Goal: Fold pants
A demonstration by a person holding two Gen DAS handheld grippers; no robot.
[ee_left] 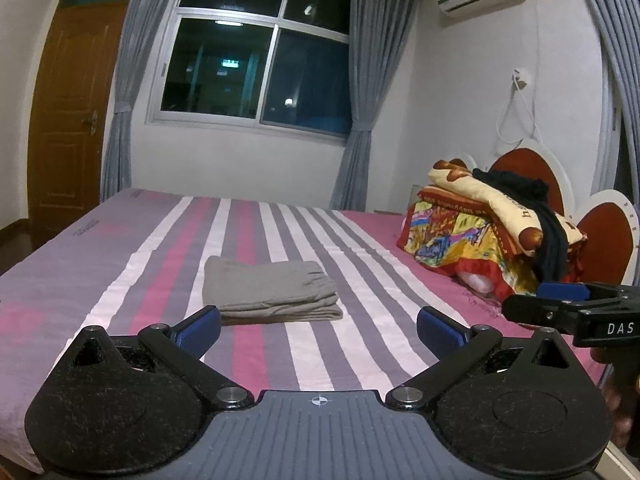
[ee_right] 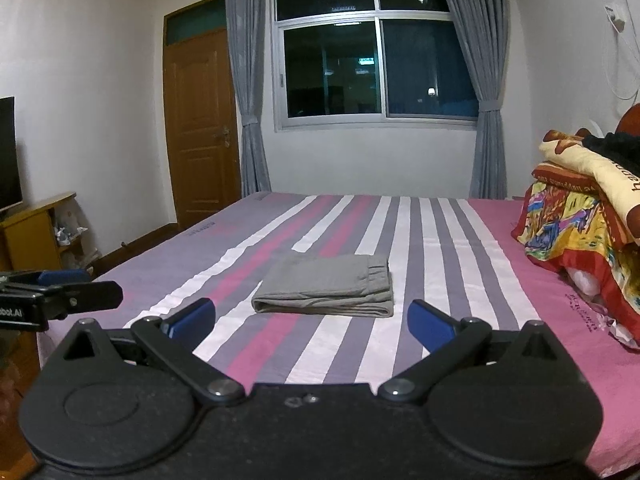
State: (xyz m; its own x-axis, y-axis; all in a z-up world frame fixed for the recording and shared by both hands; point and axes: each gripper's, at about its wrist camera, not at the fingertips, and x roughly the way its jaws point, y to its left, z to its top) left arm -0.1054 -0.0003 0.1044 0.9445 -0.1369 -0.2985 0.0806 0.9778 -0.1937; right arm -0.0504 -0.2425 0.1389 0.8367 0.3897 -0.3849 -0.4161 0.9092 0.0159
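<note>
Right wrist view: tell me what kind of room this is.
Most likely a home bedroom: a wide bed with a striped sheet, folded grey pants lying on it, a stack of bedding at its head, and a curtained window.

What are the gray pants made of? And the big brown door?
The folded gray pants look like soft matte knit cotton, maybe sweatpants: thick layers, rounded folds, no shine. I can't be sure of the fiber. The door looks like wood or wood veneer with a smooth varnished finish: warm brown color and raised panels.
</note>
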